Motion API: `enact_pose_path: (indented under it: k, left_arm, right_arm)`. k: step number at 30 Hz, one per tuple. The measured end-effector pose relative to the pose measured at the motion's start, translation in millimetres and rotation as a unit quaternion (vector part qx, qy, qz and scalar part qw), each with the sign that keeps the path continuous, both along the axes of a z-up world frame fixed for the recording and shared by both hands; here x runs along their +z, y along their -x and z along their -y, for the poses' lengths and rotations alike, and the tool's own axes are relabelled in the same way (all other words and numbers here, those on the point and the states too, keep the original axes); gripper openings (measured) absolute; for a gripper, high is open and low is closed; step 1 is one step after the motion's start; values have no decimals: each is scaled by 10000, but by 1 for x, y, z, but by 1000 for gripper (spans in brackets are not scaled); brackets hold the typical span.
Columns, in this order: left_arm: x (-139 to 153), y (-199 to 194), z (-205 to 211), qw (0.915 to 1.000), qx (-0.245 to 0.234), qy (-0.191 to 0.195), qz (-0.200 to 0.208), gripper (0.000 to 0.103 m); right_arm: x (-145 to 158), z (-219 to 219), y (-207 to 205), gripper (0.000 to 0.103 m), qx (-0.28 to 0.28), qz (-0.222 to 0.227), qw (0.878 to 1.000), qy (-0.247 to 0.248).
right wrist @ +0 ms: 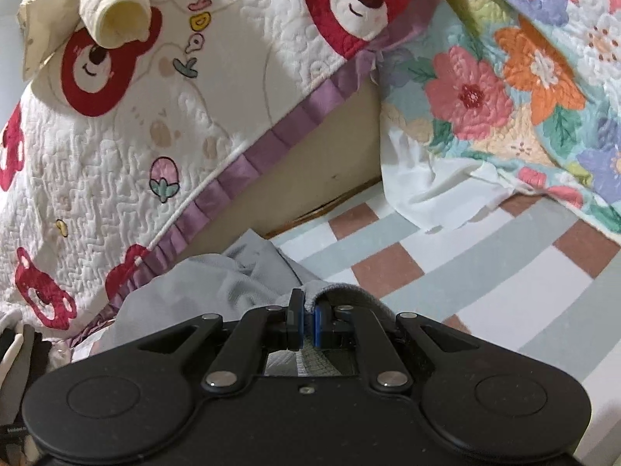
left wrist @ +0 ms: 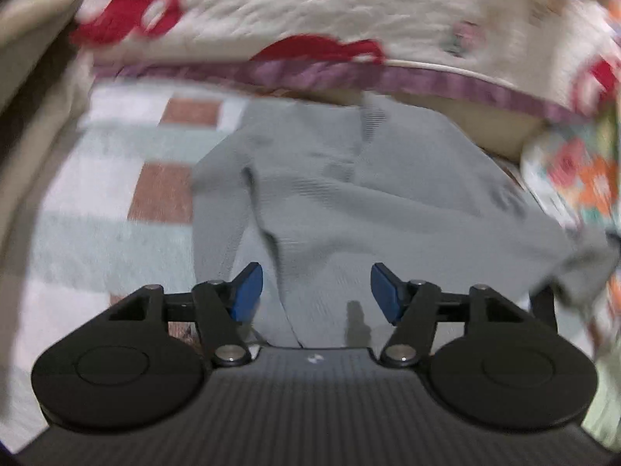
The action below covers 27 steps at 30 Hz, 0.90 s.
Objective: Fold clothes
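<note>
A grey knit garment (left wrist: 349, 202) lies spread on the checked bedsheet (left wrist: 97, 213), creased down its middle. My left gripper (left wrist: 316, 291) is open just above the garment's near edge, blue pads apart, holding nothing. In the right wrist view my right gripper (right wrist: 308, 324) is shut on a folded edge of the same grey garment (right wrist: 217, 283), which bunches to the left of the fingers.
A white quilt with red bears and a purple frill (right wrist: 155, 116) rises behind the garment, also in the left wrist view (left wrist: 349, 11). A floral quilt (right wrist: 524, 77) lies at right, with a white cloth (right wrist: 427, 186) under it. The checked sheet (right wrist: 485, 291) stretches right.
</note>
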State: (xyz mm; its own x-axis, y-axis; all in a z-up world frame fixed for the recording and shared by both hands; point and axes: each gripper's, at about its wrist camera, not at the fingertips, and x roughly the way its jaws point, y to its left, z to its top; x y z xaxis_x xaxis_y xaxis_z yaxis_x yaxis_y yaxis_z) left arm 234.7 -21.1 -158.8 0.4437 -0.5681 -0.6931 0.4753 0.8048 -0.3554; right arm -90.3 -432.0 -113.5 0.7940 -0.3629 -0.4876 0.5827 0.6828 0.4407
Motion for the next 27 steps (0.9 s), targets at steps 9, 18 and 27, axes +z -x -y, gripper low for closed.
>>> enact_pose_path:
  k: [9,18,27]
  left_arm:
    - [8,9,12,9818,-1314,1369,-27,1]
    - [16,16,-2,9886,-1393,570,-25,26]
    - [-17,2,-7,9878,-1352,154,-751,59]
  right_arm:
    - [3,-6,-1,8,-74,8,10000,26]
    - [-3,-4,-4,8,-62,-68,9999,-77]
    - [-5,-8,-14,8,124,-269,9995,52]
